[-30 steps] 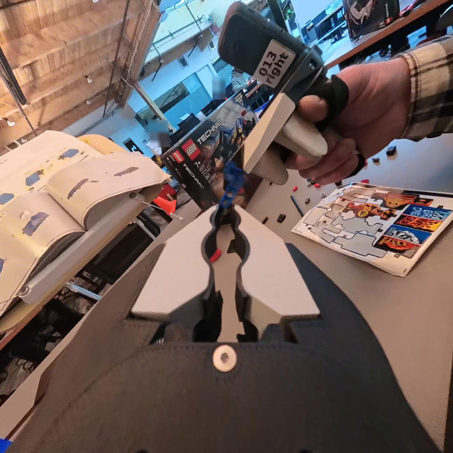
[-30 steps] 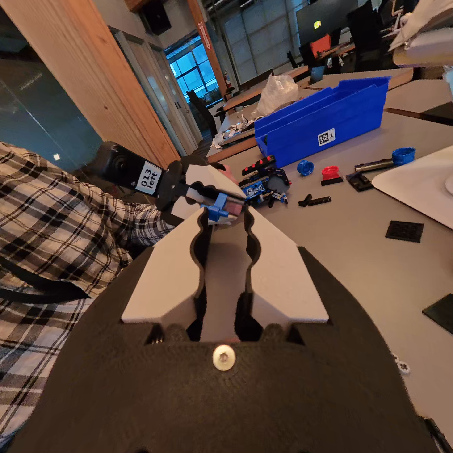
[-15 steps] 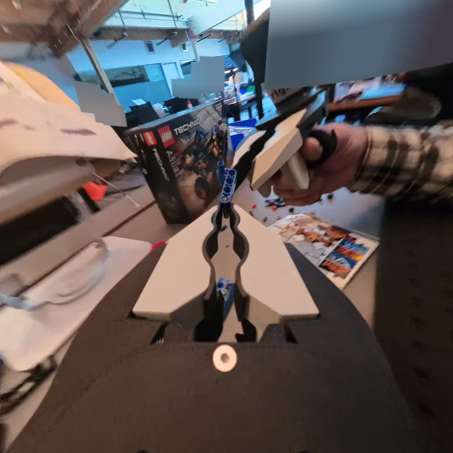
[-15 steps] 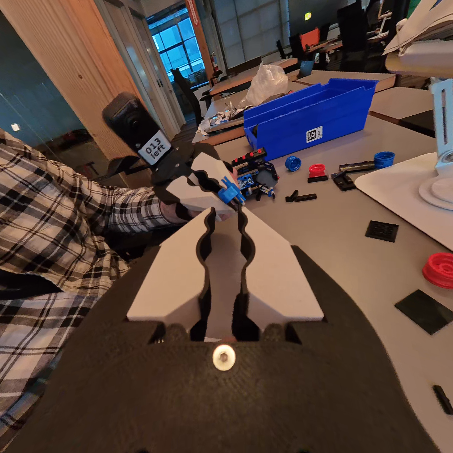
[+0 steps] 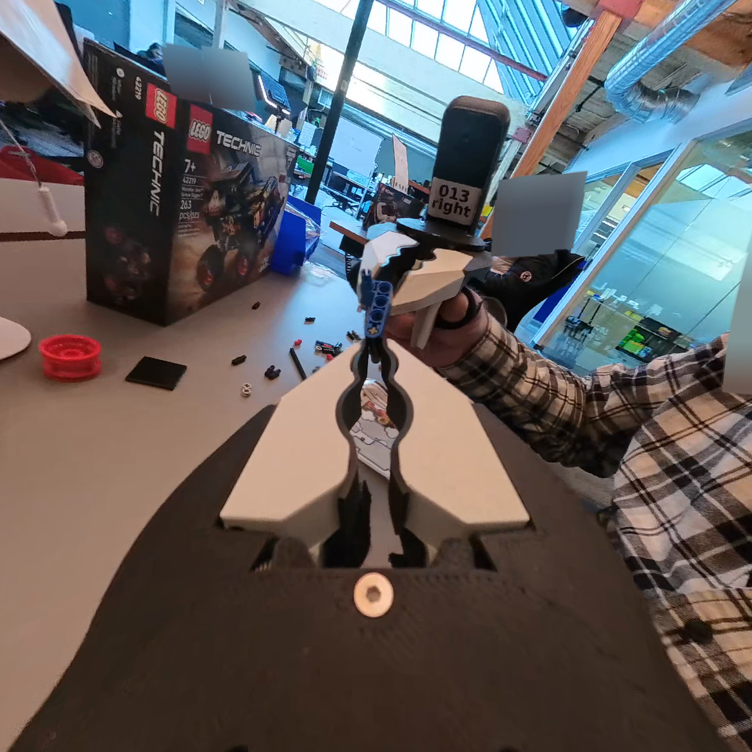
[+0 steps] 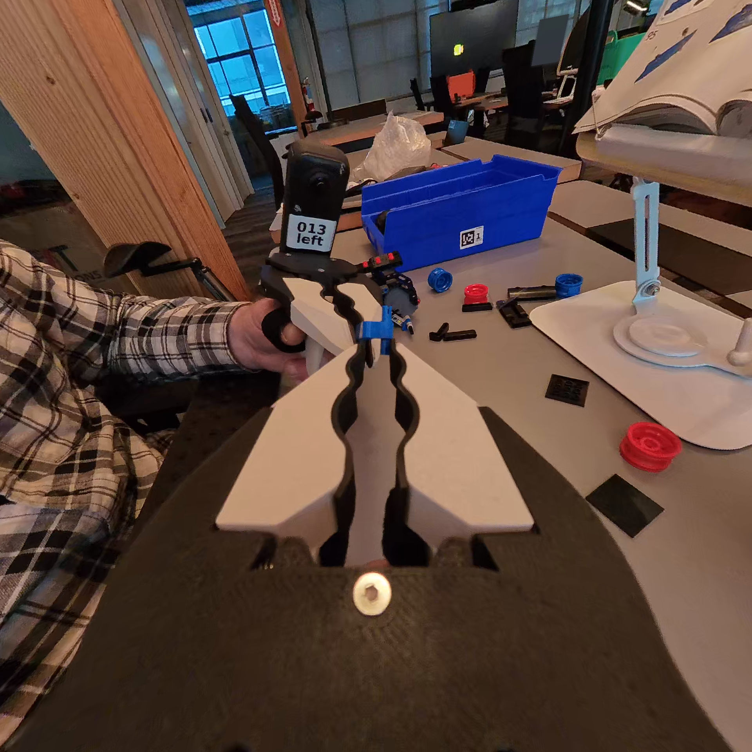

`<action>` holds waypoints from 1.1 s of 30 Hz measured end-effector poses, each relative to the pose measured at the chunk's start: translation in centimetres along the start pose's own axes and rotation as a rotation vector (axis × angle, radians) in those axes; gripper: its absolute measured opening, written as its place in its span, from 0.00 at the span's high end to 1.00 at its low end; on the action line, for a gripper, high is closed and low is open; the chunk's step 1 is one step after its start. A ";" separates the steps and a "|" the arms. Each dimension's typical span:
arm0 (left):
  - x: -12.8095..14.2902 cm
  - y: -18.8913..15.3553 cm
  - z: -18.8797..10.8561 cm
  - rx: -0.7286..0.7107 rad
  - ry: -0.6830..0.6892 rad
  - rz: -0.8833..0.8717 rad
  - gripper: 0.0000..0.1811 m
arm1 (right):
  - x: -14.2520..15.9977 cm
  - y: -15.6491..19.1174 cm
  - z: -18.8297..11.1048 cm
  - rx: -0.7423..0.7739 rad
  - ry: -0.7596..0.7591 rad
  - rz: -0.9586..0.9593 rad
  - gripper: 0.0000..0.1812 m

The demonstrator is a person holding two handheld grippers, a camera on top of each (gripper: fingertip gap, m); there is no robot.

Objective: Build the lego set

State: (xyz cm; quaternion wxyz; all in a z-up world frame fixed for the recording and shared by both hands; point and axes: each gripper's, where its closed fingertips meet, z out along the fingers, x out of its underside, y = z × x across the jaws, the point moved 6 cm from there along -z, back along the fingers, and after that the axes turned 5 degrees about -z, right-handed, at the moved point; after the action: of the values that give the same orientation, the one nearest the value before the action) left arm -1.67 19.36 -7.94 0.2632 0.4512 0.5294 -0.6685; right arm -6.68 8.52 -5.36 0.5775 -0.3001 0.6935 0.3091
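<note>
Blue and perforated, the Technic beam [image 5: 377,304] stood nearly upright above the grey table [image 5: 101,427], its lower end pinched between the tips of the left gripper [image 5: 373,353], whose jaws were drawn narrow around a dark piece fixed to the beam's bottom. The right gripper [image 5: 376,285] met the beam's upper end from the far side; its jaws stood somewhat apart, and from the right wrist view it seemed, though the blue part hid the contact, that its tips [image 6: 375,350] only touched or bracketed the beam [image 6: 376,329] without a firm grip. A hand [image 5: 443,337] in a plaid sleeve held the right tool by its handle. On the table lay a red wheel hub [image 5: 70,357] beside a flat black tile [image 5: 156,372], small loose pins, and a sticker sheet partly hidden behind the left fingers. The black set box [image 5: 179,228] stood farther back. In the right wrist view a blue bin [image 6: 460,211] sat behind a partly built blue and black model [image 6: 396,291].
</note>
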 end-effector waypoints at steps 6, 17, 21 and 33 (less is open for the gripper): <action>0.5 -0.2 0.4 0.045 0.034 -0.036 0.98 | 0.0 -0.1 -0.1 -0.001 -0.005 0.016 0.98; 0.6 0.1 0.4 0.029 0.039 -0.038 0.91 | 0.0 -0.6 -0.5 0.018 -0.015 0.049 0.98; 0.7 0.2 0.5 -0.013 0.051 0.006 0.89 | 0.0 -0.8 -0.7 0.021 -0.022 0.071 0.98; 0.6 0.2 0.4 -0.087 0.049 0.112 0.97 | 0.7 -0.9 -0.4 0.016 0.018 0.065 0.98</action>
State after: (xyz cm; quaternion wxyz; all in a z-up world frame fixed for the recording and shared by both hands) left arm -1.93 19.05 -8.57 0.3062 0.4845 0.5383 -0.6179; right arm -6.36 7.64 -6.03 0.5634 -0.2753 0.7105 0.3194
